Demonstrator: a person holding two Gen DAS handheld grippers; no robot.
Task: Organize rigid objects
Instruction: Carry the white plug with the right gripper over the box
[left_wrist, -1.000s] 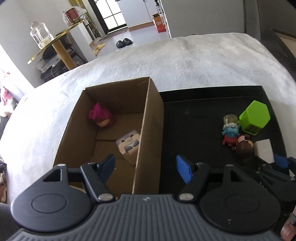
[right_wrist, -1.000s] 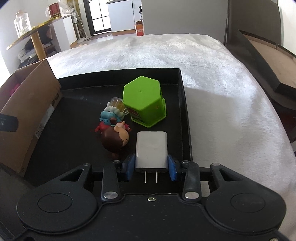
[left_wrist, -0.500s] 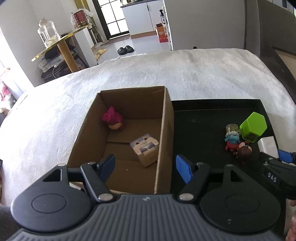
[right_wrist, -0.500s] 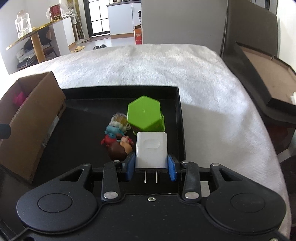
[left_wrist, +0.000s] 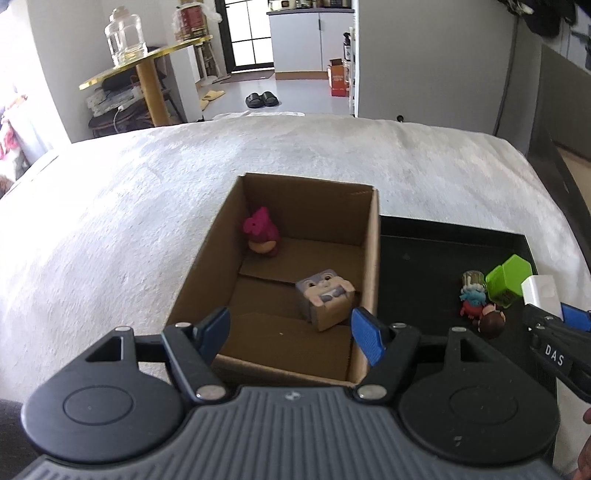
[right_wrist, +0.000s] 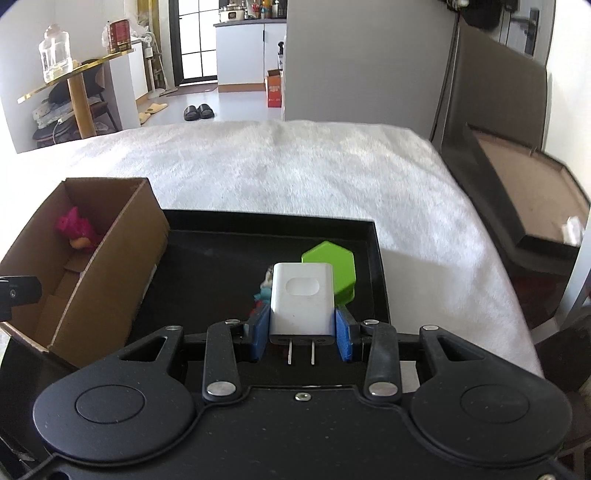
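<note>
My right gripper (right_wrist: 302, 328) is shut on a white plug charger (right_wrist: 302, 301), held above the black tray (right_wrist: 229, 266) with its prongs pointing back at me; the charger (left_wrist: 542, 291) also shows at the right edge of the left wrist view. Under it sit a green hexagonal box (right_wrist: 334, 264) and small figurines (left_wrist: 480, 310). My left gripper (left_wrist: 291, 332) hangs open and empty over the near end of the cardboard box (left_wrist: 371, 266). Inside the box lie a pink figurine (left_wrist: 260, 232) and a grey cube toy (left_wrist: 325, 293).
Box and tray rest side by side on a white fluffy cover (right_wrist: 295, 166). A dark framed board (right_wrist: 517, 206) leans at the right. A gold side table with a glass jar (left_wrist: 125, 37) stands far left, beyond the cover.
Both grippers have risen and pulled back, so box and tray look smaller. The white charger has lifted off the tray in my right gripper. The left gripper stays open.
</note>
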